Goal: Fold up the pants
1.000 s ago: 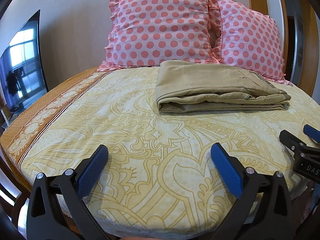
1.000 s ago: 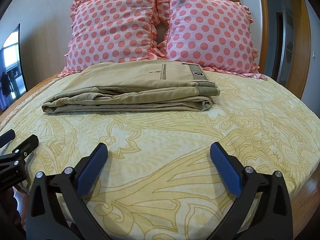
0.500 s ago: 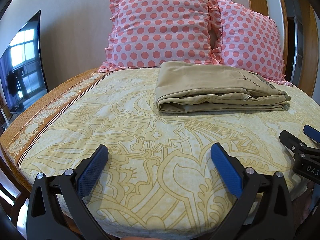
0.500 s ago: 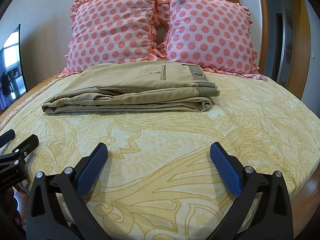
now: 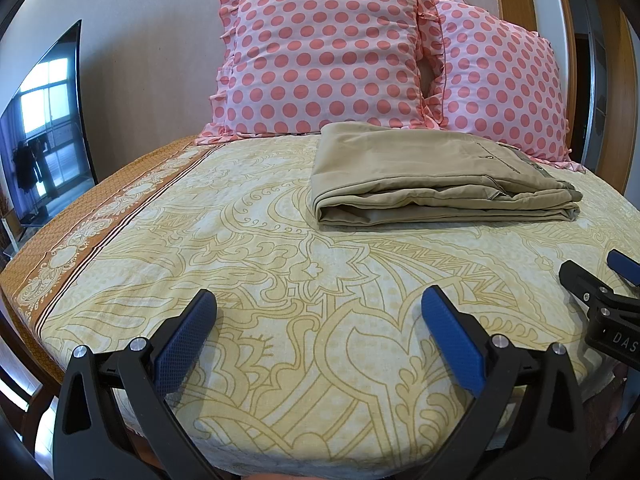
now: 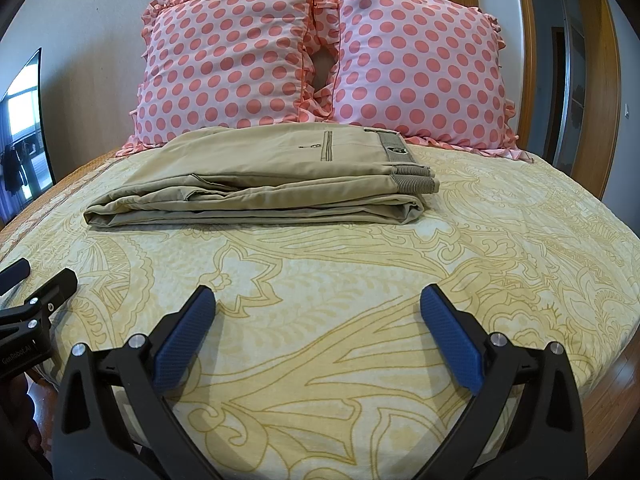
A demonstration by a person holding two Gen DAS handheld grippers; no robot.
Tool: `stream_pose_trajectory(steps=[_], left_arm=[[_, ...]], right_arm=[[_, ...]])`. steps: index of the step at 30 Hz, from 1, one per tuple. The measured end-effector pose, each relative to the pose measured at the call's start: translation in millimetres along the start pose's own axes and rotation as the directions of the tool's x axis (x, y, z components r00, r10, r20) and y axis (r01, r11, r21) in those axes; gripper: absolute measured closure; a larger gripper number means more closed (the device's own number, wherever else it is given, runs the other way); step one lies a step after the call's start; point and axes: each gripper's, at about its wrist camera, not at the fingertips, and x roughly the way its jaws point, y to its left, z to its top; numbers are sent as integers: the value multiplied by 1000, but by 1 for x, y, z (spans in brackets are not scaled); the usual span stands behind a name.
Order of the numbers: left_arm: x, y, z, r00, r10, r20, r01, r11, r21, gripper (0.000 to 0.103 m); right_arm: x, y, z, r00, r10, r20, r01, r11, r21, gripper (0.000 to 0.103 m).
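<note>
Khaki pants [image 5: 432, 176] lie folded into a flat rectangular stack on the yellow patterned bedspread [image 5: 248, 264], just in front of the pillows. They also show in the right wrist view [image 6: 264, 180], waistband to the right. My left gripper [image 5: 318, 320] is open and empty, low over the near part of the bed, well short of the pants. My right gripper [image 6: 318, 316] is open and empty, also near the bed's front. Each gripper shows at the edge of the other's view: the right one [image 5: 600, 284] and the left one [image 6: 36, 284].
Two pink polka-dot pillows [image 5: 328, 56] [image 6: 416, 68] lean against the wall behind the pants. A dark TV screen [image 5: 44, 120] stands to the left of the bed. Wooden door frames [image 6: 600, 80] are at the right. The bed's front edge [image 6: 592, 384] is close below the grippers.
</note>
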Motion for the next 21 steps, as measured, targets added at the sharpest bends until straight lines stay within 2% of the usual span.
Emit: stream_pose_trajectory(steps=[21], left_arm=[[-1, -5, -1, 1000, -2, -2, 2, 1000, 0, 1]], right_arm=[[1, 0, 0, 1000, -2, 2, 2, 1000, 1, 2]])
